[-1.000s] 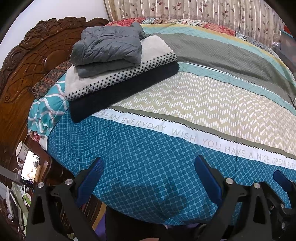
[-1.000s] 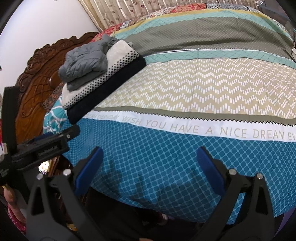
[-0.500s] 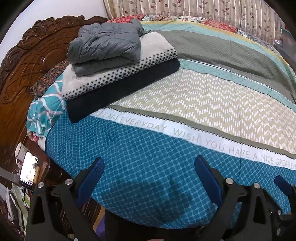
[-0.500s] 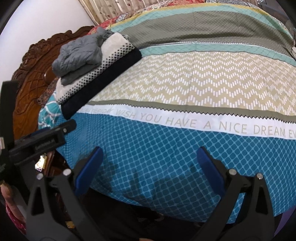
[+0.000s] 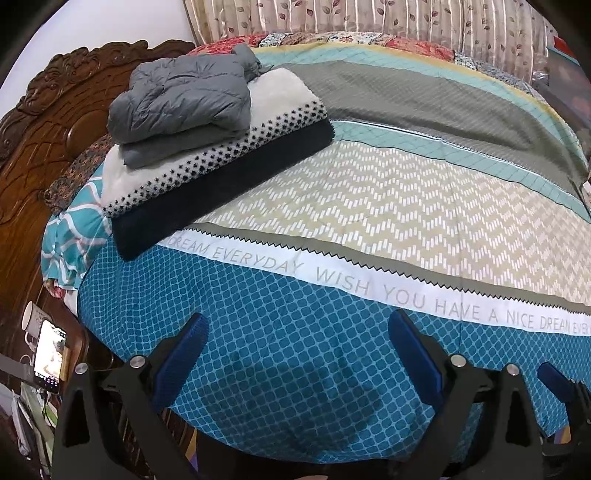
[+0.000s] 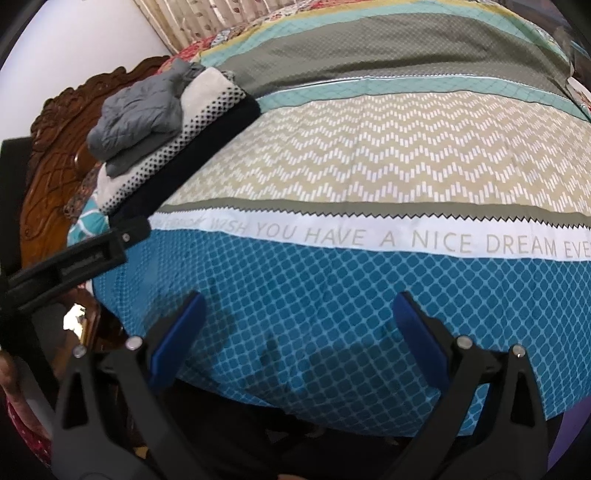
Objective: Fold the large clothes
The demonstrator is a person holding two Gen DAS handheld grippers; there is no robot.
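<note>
A stack of folded clothes lies at the far left of the bed, by the headboard. A grey quilted jacket (image 5: pixel 184 96) is on top, on a white garment with black dots (image 5: pixel 207 162), on a dark navy garment (image 5: pixel 221 195). The stack also shows in the right wrist view (image 6: pixel 147 114). My left gripper (image 5: pixel 299 354) is open and empty above the bed's near edge. My right gripper (image 6: pixel 299 332) is open and empty, also above the near edge. The left gripper's body (image 6: pixel 74 258) shows at the left of the right wrist view.
The bed has a striped cover (image 5: pixel 369 221) with teal, zigzag beige and grey bands and printed words. A carved wooden headboard (image 5: pixel 44 140) stands at the left. A phone (image 5: pixel 50 354) and a mug (image 5: pixel 33 317) sit on a side table. Curtains (image 5: pixel 369 18) hang behind.
Both grippers have shifted slightly, and the stack sits a little farther up and left in the right wrist view. Both stay open and empty.
</note>
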